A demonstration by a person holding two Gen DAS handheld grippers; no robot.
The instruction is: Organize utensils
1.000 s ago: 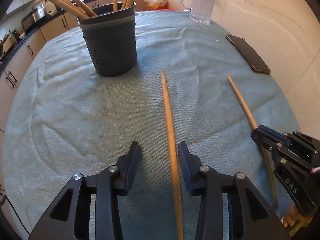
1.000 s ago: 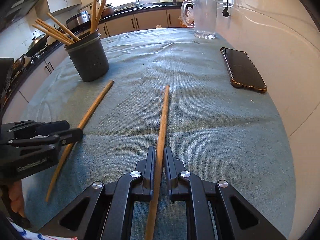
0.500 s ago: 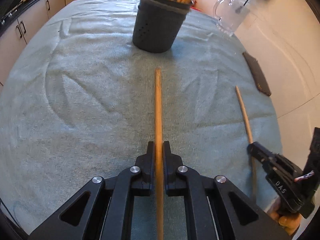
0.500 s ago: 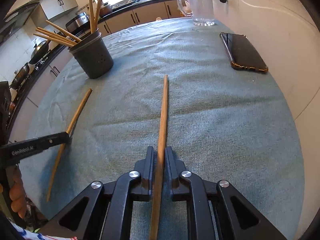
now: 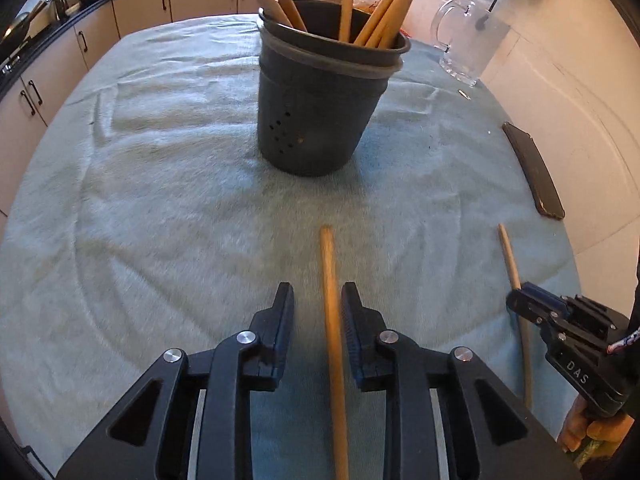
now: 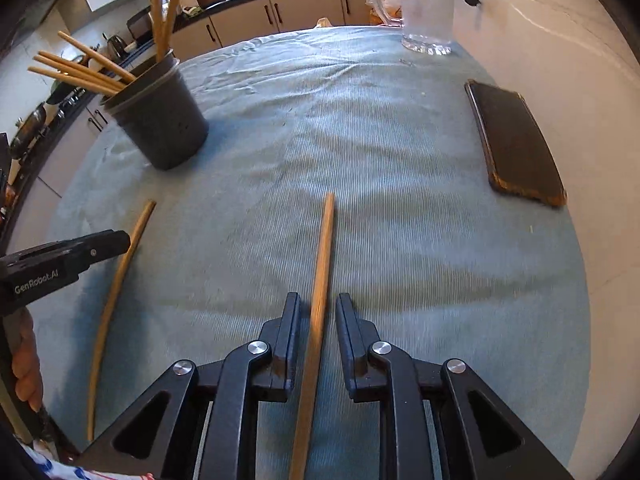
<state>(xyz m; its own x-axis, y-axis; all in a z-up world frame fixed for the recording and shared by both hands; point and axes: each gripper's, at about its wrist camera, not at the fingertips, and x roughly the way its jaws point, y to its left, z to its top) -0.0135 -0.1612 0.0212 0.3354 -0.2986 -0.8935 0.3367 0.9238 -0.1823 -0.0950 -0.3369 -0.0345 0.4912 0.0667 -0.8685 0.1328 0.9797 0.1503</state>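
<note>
A dark perforated utensil holder (image 5: pixel 320 108) with several wooden sticks stands on the teal cloth (image 5: pixel 160 200); it also shows in the right wrist view (image 6: pixel 164 120). My left gripper (image 5: pixel 317 304) is open, its jaws on either side of a wooden stick (image 5: pixel 332 340) lying on the cloth. My right gripper (image 6: pixel 318 312) is open around a second wooden stick (image 6: pixel 320 280). The left gripper's stick shows at the left of the right wrist view (image 6: pixel 116 288), the right gripper's stick at the right of the left wrist view (image 5: pixel 514 276).
A dark phone (image 6: pixel 516 144) lies on the cloth at the right. A glass jug (image 6: pixel 424 12) stands at the far edge. A white wall borders the right side. Kitchen cabinets (image 5: pixel 140 12) run behind the table.
Both grippers were shut on their sticks half a second ago and are now open, the sticks lying between the jaws. The left gripper has moved closer to the holder.
</note>
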